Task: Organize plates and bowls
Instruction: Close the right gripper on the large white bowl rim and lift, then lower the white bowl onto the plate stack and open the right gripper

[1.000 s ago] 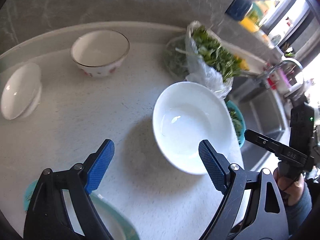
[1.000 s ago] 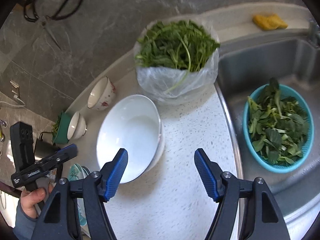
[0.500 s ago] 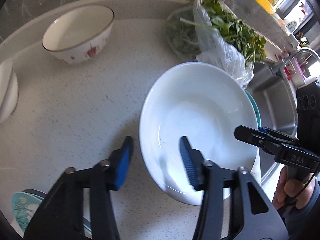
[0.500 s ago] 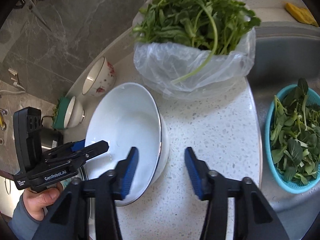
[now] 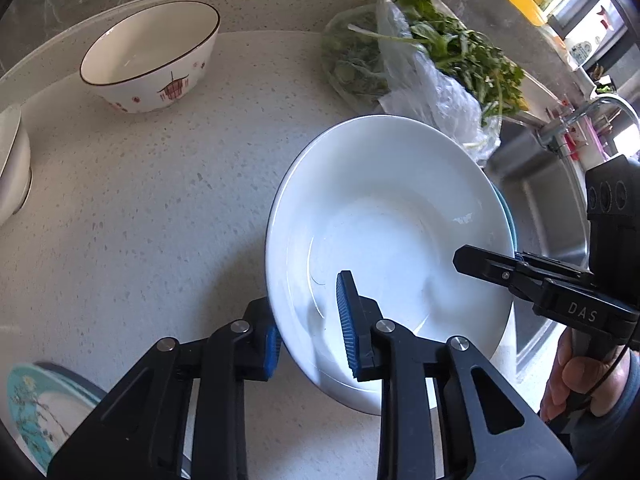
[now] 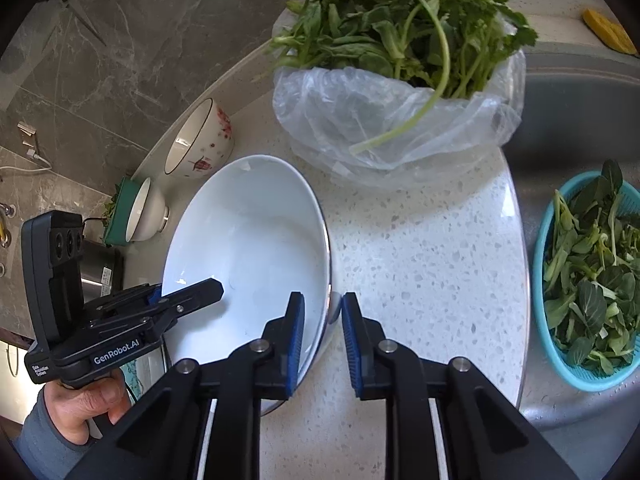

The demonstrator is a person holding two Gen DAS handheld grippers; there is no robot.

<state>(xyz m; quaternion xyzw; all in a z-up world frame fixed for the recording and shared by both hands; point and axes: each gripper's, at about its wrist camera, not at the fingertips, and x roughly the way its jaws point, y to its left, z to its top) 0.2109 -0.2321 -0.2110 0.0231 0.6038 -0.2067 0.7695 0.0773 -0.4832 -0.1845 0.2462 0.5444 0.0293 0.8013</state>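
Observation:
A large white bowl (image 5: 400,216) sits on the speckled counter; it also shows in the right wrist view (image 6: 248,240). My left gripper (image 5: 310,324) is shut on its near-left rim, one finger inside, one outside. My right gripper (image 6: 322,338) is shut on its right rim the same way. A white bowl with red pattern (image 5: 152,56) stands at the back left and shows in the right wrist view (image 6: 200,140). A small white bowl (image 5: 14,160) stands at the far left.
A plastic bag of greens (image 6: 396,72) lies just behind the big bowl. The steel sink (image 6: 580,92) to the right holds a teal colander of leaves (image 6: 588,272). A teal patterned plate (image 5: 36,404) lies at the near left. The counter edge runs along the sink.
Both grippers moved in onto the big white bowl and closed on opposite sides of its rim. The bowl looks slightly tilted now.

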